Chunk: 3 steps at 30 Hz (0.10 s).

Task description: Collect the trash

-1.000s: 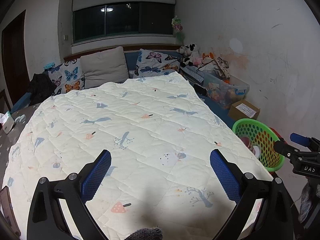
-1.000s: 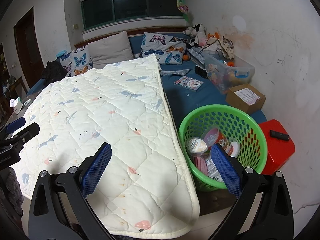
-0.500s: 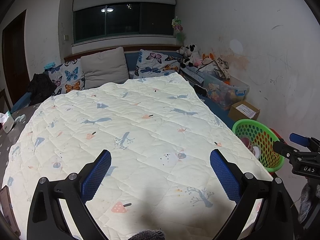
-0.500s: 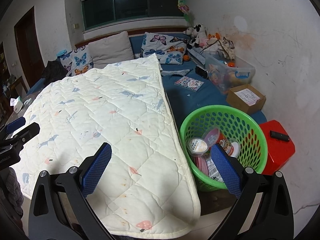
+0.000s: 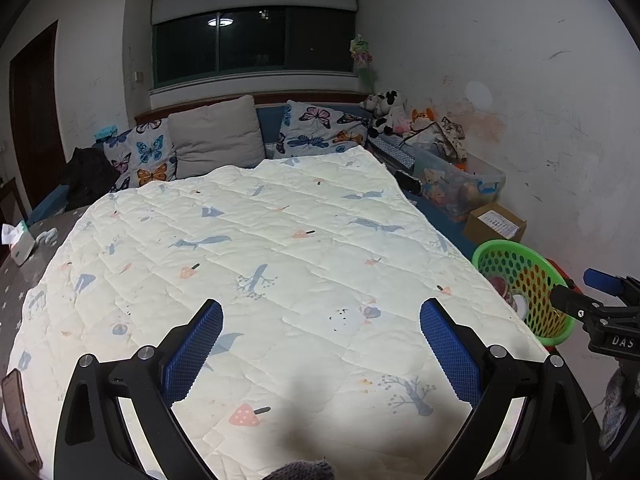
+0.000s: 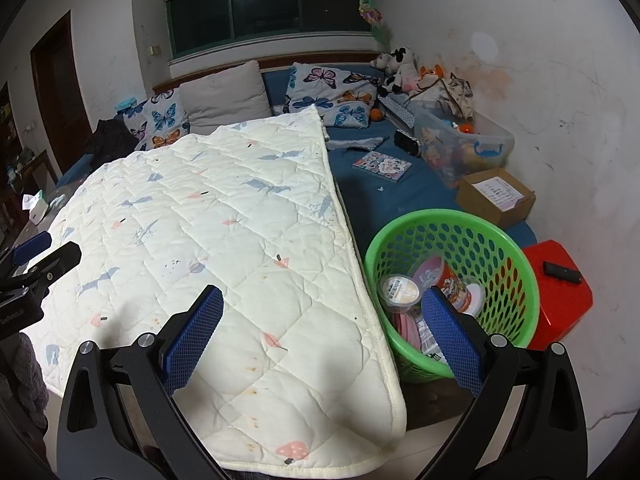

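Note:
A green mesh basket (image 6: pixel 504 248) stands on the bed's right side and holds several cups and wrappers (image 6: pixel 400 289). It also shows in the left wrist view (image 5: pixel 500 249) at the right. My right gripper (image 6: pixel 322 338) is open and empty, held over the quilt's front right corner, its right finger in front of the basket. My left gripper (image 5: pixel 320 350) is open and empty above the front of the white quilt (image 5: pixel 260 264). The right gripper's tip (image 5: pixel 580 304) shows at the right edge of the left wrist view.
A red stool (image 6: pixel 560 296) with a black remote (image 6: pixel 562 272) stands right of the basket. A cardboard box (image 6: pixel 496 196), a clear toy bin (image 6: pixel 464 140) and a booklet (image 6: pixel 382 166) lie behind. Pillows (image 5: pixel 216 136) line the headboard. A tissue pack (image 5: pixel 18 236) lies at left.
Both views have shifted very slightly; both grippers stay open and empty. Nothing on the bed or in the basket has moved.

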Motion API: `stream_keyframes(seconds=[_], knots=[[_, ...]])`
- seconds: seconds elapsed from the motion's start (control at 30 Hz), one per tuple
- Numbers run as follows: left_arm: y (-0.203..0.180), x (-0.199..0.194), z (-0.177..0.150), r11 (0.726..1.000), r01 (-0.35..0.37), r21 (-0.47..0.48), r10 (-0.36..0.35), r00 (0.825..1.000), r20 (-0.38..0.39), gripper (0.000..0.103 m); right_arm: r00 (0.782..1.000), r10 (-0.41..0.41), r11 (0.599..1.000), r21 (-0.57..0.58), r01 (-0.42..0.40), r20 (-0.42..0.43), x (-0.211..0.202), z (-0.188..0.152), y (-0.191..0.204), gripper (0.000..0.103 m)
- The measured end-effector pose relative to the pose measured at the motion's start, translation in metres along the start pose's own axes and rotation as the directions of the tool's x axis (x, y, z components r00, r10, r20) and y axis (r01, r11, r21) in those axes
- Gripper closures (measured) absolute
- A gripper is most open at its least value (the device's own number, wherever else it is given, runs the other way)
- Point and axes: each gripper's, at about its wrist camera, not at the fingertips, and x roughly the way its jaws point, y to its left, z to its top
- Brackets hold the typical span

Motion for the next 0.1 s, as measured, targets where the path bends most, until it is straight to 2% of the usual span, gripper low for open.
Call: stream_keyframes(seconds=[0.1], knots=[[0.0017,0.0008,-0.0009,1.000,-0.002,-0.005,0.002,1.000,-0.004,0.007,1.000,0.005,1.000,-0.001,-0.005,-0.003,0.0014,0.0001,0.0021,0.005]])
